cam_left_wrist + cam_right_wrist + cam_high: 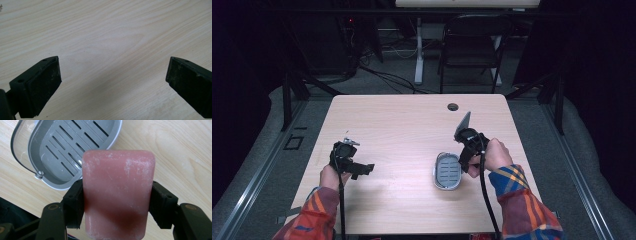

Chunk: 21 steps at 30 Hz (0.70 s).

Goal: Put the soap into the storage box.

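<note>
The right gripper [117,202] pinched the soap [117,195] by its sides, just right of the dish [50,162]. Best lowered flat, centred over the slots. The left gripper [113,82] stood spread.

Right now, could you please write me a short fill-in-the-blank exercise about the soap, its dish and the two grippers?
1. The right gripper is shut on a pink bar of ____.
2. The slotted grey soap dish lies on the light wooden ____.
3. The left gripper has its jaws ____ with nothing between them.

Missing words: soap; table; open
</note>
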### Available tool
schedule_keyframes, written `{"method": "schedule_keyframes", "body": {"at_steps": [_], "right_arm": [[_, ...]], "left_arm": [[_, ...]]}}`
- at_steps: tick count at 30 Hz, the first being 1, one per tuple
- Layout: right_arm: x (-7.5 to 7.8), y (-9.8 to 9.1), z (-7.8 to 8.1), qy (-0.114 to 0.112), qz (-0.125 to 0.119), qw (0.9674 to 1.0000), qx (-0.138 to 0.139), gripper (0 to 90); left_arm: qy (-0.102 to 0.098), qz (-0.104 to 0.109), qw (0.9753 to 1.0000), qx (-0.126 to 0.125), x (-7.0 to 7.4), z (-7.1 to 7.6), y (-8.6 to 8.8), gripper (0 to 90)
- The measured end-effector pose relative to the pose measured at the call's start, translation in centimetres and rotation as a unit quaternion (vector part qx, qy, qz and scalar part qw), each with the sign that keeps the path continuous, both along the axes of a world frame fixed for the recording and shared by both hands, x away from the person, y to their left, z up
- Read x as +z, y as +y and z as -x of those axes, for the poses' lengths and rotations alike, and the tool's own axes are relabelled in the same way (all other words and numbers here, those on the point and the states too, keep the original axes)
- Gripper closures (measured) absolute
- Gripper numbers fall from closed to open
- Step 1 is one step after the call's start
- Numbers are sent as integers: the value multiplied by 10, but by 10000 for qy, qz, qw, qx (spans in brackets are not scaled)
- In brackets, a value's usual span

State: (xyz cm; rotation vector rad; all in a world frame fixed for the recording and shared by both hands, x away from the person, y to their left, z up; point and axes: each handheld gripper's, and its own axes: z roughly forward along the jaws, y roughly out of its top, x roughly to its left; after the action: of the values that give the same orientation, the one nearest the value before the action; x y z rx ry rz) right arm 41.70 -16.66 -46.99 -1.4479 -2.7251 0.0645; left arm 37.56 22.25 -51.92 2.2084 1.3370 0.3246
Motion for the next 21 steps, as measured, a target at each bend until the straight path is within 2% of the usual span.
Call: {"method": "schedule_keyframes", "body": {"at_steps": [5,6,8,10,11,14,15,16,17,21], "right_arm": [[-2,11,-5,7,144,9999,83,373],[-3,14,-5,-4,136,9999,30,373],[-4,19,-8,19,247,9996,138,373],[-8,24,-7,-91,162,9998,5,373],[-6,26,-10,33,374,9991,188,373],[-11,33,-11,-18,397,9991,116,373],[-9,34,-14,81,529,9982,260,373],[-12,36,-13,24,462,9988,175,373],[-11,38,-14,56,538,9983,210,373],[-14,48,-17,40,558,9982,209,373]], "left_arm": [[-5,-2,10000,-18,0,1,0,1],[-7,0,10000,-25,0,1,0,1],[-8,-4,10000,-24,0,1,0,1],[-4,-12,10000,-30,0,1,-1,1],[-8,-14,10000,-30,0,1,-1,1],[2,-13,10000,-34,0,0,-1,1],[-6,-40,10000,-58,0,1,-1,1],[-6,-40,10000,-58,0,1,-1,1],[-2,-39,10000,-55,0,1,-2,2],[18,-51,10000,-68,0,2,-2,2]]}}
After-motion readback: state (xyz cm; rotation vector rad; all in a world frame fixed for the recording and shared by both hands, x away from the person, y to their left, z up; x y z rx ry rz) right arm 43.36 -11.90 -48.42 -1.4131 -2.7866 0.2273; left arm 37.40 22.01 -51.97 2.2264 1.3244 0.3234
